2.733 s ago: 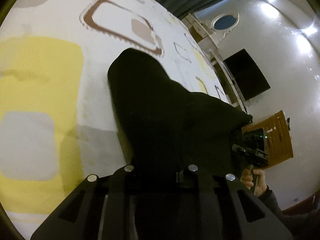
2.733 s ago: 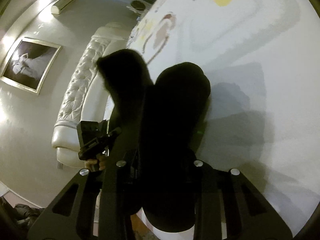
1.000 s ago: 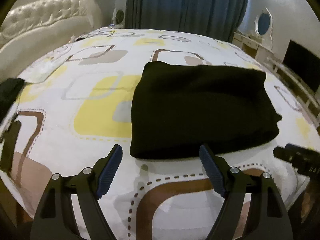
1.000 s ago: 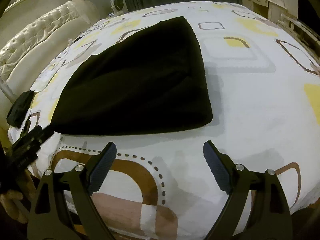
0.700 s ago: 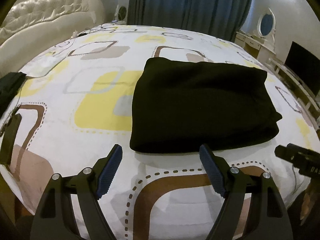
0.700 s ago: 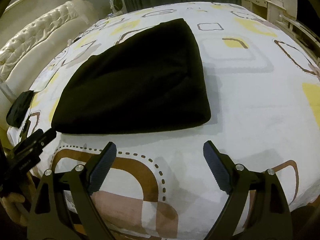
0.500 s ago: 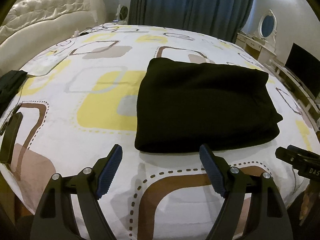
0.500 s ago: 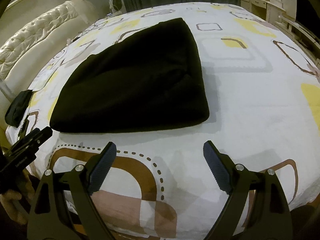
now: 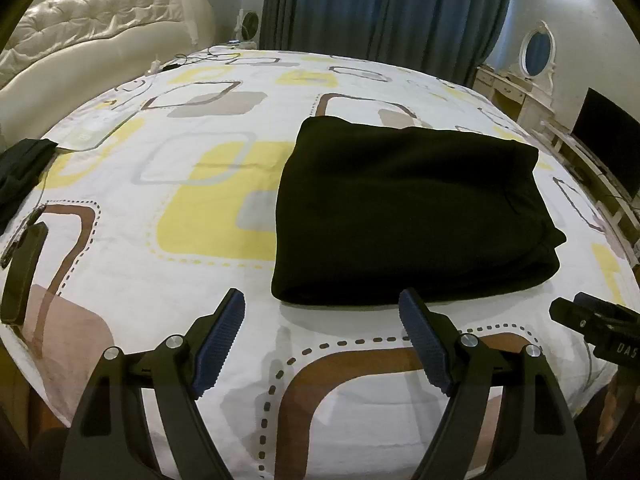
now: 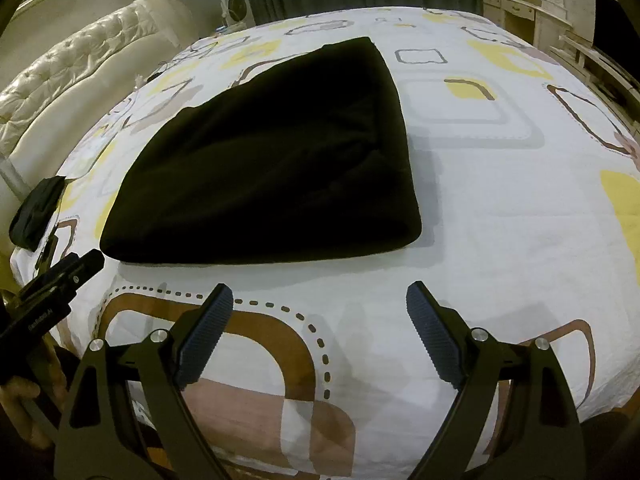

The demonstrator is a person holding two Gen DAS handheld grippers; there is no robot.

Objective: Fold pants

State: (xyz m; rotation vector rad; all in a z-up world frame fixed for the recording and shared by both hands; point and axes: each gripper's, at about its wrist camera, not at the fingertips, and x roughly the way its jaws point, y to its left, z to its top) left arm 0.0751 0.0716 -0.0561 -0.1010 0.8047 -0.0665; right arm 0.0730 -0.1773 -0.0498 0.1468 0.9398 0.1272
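The black pants [image 9: 408,208] lie folded in a thick flat rectangle on the patterned bedspread [image 9: 180,184]. They also show in the right wrist view [image 10: 272,164]. My left gripper [image 9: 322,308] is open and empty, just short of the fold's near edge. My right gripper [image 10: 318,300] is open and empty, a little nearer than the pants' near edge and apart from them. The right gripper's body shows at the right edge of the left wrist view [image 9: 600,328]; the left one shows at the left edge of the right wrist view [image 10: 52,284].
A white tufted headboard [image 9: 80,64] lies to the left. A dark cloth [image 9: 20,168] and a dark phone-like object [image 9: 22,268] rest on the bed's left side. Blue curtains [image 9: 380,12], a white dresser [image 9: 520,88] and a TV [image 9: 604,140] stand beyond.
2.7 s ago both grippers held the pants up; they have since laid them down and opened. Over the last second both grippers only drift slightly; the pants lie still.
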